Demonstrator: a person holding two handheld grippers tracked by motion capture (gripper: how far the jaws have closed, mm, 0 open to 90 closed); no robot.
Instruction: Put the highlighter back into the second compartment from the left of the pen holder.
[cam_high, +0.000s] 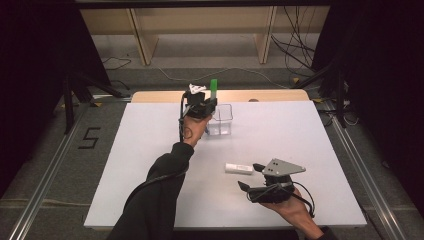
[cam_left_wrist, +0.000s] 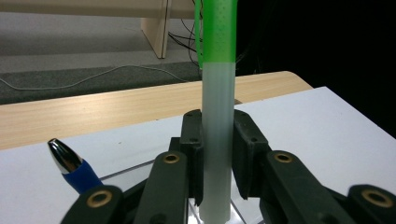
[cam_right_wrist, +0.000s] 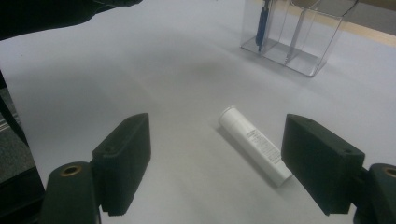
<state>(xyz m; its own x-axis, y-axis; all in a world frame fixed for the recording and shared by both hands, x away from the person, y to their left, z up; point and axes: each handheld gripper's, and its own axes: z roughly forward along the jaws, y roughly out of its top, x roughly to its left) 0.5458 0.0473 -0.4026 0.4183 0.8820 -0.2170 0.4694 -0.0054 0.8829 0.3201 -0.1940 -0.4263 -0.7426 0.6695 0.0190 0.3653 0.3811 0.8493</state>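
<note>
Tongs, left: the left gripper (cam_left_wrist: 217, 154) is clamping a frosted tube with a green cap (cam_left_wrist: 218, 116), jaws pressing both sides of the pale barrel and the green end pointing up. In the high view this left gripper (cam_high: 202, 106) is hovering at the near-left edge of the clear plastic organiser (cam_high: 223, 121), with the tube's green end (cam_high: 213, 88) standing above it. The upright hold is probably serving a vertical drop into one of the compartments; which compartment lies beneath cannot be told.

Tongs, right: the right gripper (cam_right_wrist: 219, 163) is standing with jaws spread wide and holding nothing, low over the table, the white tube (cam_right_wrist: 254, 144) lying between and just beyond them. From above, the right gripper (cam_high: 250, 177) is sitting just near-side of that white tube (cam_high: 238, 168). The wide spread and the straddling position are suggesting readiness for a pickup, the tube lying diagonally across the gap.

Contents, organiser: a blue pen (cam_right_wrist: 260, 22) is already standing in one section of the organiser (cam_right_wrist: 308, 56); its silver tip and blue collar (cam_left_wrist: 70, 163) are showing beside the left jaws.

Support: white table (cam_high: 150, 150), bare apart from these items, organiser at the far middle, white tube well apart from it toward the near right.
</note>
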